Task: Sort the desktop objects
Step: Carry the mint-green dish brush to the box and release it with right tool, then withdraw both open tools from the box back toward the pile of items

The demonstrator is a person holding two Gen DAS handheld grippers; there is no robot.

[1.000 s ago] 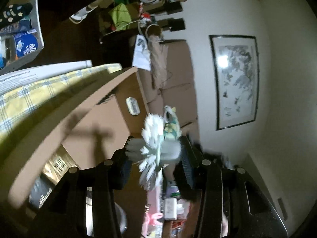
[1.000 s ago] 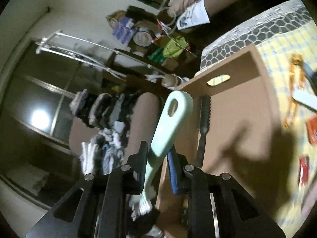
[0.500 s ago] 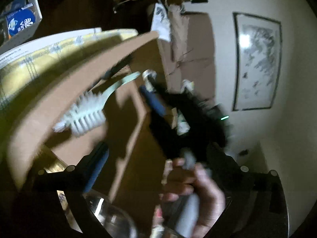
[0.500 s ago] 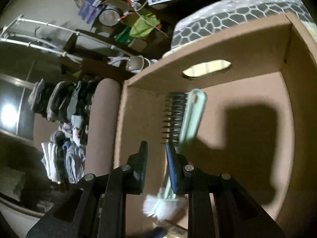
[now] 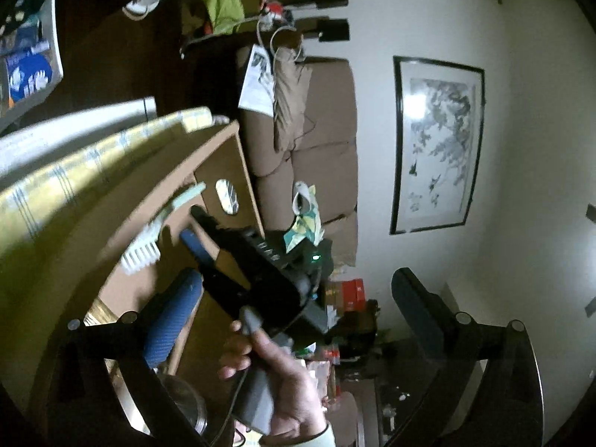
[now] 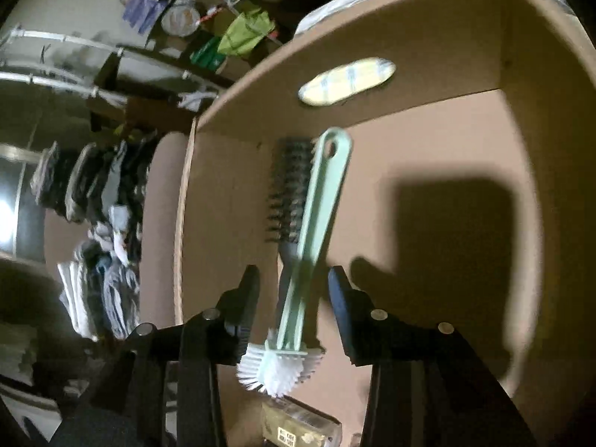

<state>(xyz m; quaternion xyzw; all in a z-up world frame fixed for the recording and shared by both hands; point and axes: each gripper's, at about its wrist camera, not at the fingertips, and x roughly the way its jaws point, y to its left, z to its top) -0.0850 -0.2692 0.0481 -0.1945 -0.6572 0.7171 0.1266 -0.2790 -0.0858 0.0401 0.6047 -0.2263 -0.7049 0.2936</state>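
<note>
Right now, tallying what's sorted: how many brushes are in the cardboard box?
2. The mint-green scrub brush lies on the cardboard box floor; the dark hairbrush lies alongside, partly under it. Others may be hidden.

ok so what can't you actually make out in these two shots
- Right wrist view: the packaged item at the bottom of the cardboard box is cut off by the frame edge; its label is too small to read.
- Right wrist view: the dark hairbrush is partly covered by the green brush, so its handle is hidden.
- Left wrist view: the green brush is motion-blurred, and the right gripper blocks the box floor.
</note>
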